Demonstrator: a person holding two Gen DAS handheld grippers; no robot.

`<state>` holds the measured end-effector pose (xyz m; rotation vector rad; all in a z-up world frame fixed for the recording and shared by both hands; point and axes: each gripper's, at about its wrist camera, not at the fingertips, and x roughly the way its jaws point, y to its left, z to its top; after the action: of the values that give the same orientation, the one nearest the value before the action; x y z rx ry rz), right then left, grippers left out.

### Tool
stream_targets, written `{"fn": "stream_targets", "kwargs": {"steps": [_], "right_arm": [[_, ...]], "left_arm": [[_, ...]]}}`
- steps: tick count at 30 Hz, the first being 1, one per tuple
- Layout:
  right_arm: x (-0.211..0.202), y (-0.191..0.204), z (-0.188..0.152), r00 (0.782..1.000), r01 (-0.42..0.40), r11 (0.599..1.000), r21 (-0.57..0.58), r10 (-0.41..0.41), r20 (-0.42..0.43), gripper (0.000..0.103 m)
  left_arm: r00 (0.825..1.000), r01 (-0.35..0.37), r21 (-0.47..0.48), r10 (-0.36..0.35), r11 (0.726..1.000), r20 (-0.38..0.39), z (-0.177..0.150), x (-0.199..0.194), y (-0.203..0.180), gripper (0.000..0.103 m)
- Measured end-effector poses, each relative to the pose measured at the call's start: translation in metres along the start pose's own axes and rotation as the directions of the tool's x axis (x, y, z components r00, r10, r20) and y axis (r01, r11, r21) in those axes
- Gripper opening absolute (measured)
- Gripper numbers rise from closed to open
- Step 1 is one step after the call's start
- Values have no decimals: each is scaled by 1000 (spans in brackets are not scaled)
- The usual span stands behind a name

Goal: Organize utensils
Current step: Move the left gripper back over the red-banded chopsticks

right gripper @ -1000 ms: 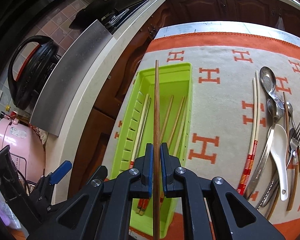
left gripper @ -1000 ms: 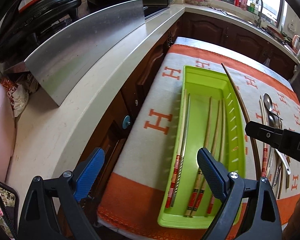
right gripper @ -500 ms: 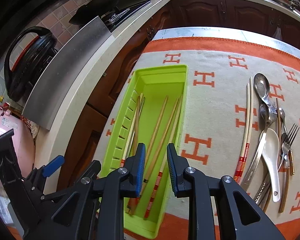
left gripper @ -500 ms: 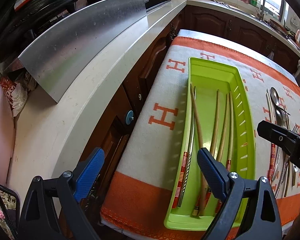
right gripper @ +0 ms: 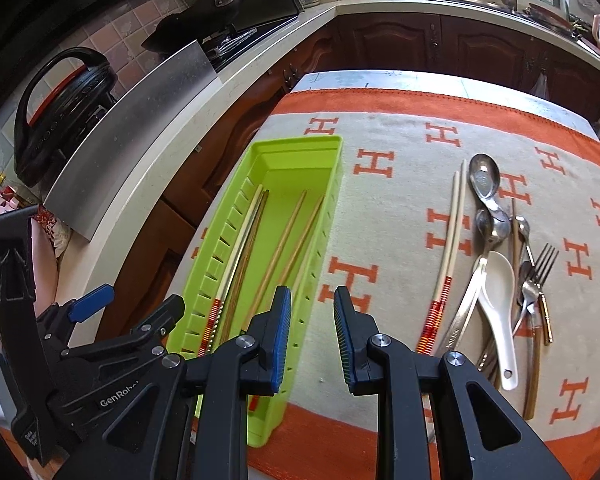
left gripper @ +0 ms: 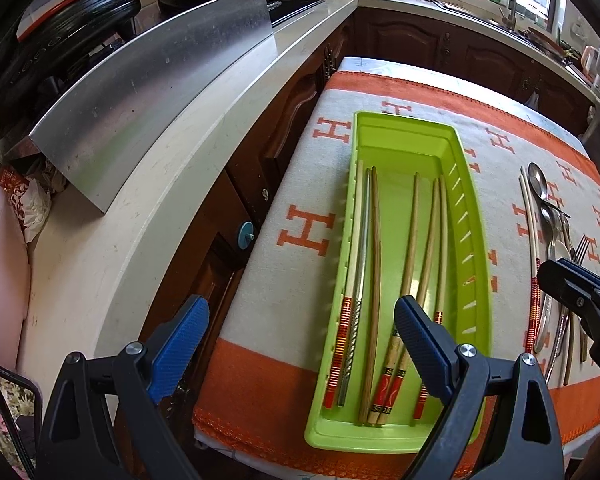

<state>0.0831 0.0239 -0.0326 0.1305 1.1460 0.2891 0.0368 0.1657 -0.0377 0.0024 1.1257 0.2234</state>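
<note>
This is a kitchen with dark brown cupboards, a pale counter (left gripper: 112,216) along one side and a sink tap by the window far back. A shiny metal sheet (left gripper: 152,108) leans on that counter. In the middle stands the bench (right gripper: 384,78), covered by a big cloth (right gripper: 400,208) that is grey-white with orange edges and orange H letters. On the cloth lies one long green tray (left gripper: 482,264) with slots in its side walls. Inside the tray lie six chopsticks (left gripper: 374,280), all pointing the long way: three close to one wall and three nearer the other, some with red striped ends. Well apart from the tray, on the bare cloth, lie two more pale chopsticks (right gripper: 450,248) side by side, with red and orange bands at the near end. Just beside them is a heap of cutlery (right gripper: 512,280): one white soup spoon (right gripper: 498,304), some metal spoons, one fork (right gripper: 544,264) and a few thin sticks, too tangled to count them all. The left tongs (left gripper: 300,348) hang over the near end of the tray, spread wide with nothing in them. The right tongs (right gripper: 312,334) hang over the cloth just beside the tray, parted a little and gripping nothing.
</note>
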Motion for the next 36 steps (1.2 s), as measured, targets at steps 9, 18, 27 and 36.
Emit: {"fn": "stream_targets", "kwargs": {"steps": [9,18,27,36], "right_arm": [[-17,-37,-13,1000,5,999,53,-7,25,22],[-28,-86,-27,999,15,991,130,-21,45,22],[-32,-144,-44,998,32,975,222,-45,53,22],[-29,-181,-59,998,31,960,278,-45,45,22]], "left_arm": [[1000,21,47,-20,999,-7,0,-7,-26,93],[998,61,113,-60,992,-8,2,-17,-68,93],[988,153,180,-152,972,-21,12,-17,-119,93],[980,197,259,-192,946,-45,20,9,-172,75]]}}
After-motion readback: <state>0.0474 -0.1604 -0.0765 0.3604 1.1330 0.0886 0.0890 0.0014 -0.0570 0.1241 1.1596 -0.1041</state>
